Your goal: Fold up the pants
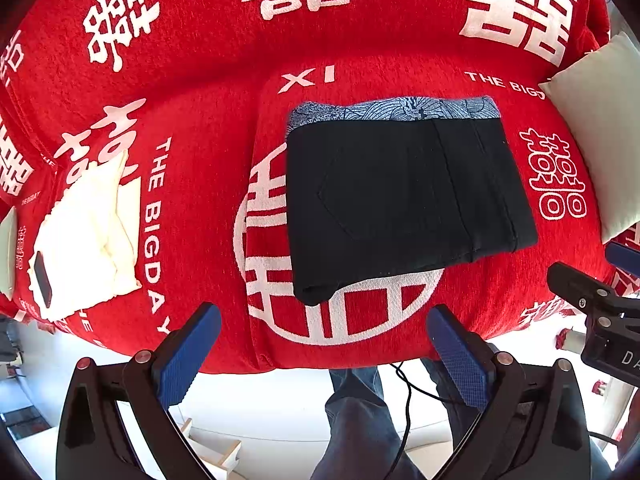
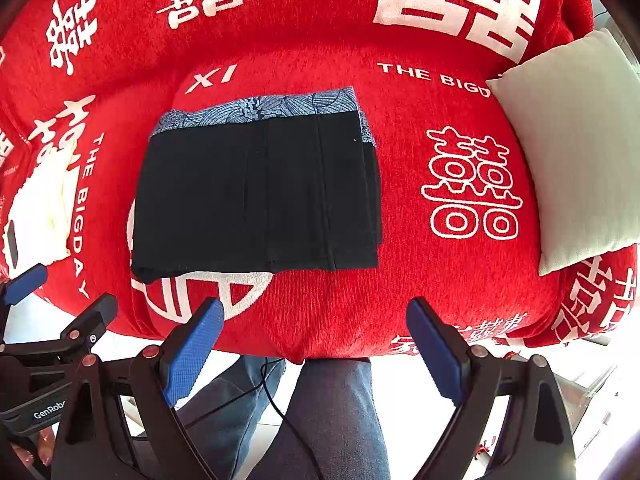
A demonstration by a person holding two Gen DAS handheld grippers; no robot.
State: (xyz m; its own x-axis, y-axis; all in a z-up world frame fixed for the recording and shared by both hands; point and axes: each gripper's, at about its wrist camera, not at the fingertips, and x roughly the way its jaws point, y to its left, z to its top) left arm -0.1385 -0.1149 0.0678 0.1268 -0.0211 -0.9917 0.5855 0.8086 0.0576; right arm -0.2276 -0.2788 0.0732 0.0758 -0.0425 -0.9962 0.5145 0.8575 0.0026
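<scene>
Black pants (image 1: pixel 404 200) lie folded into a compact rectangle on a red sofa seat (image 1: pixel 200 208), on top of a blue patterned folded cloth (image 1: pixel 392 110) that shows along their far edge. They also show in the right wrist view (image 2: pixel 256 196), with the patterned cloth (image 2: pixel 256 108) behind. My left gripper (image 1: pixel 324 336) is open and empty, held back at the seat's front edge, apart from the pants. My right gripper (image 2: pixel 316 332) is open and empty, likewise at the front edge. The right gripper shows at the left view's right side (image 1: pixel 600 304).
A white pillow (image 2: pixel 576 148) leans at the sofa's right end. A folded cream cloth (image 1: pixel 88 236) with a dark phone (image 1: pixel 42 276) on it lies at the left. The person's jeans-clad legs (image 2: pixel 332 420) and a black cable (image 1: pixel 406 412) are below.
</scene>
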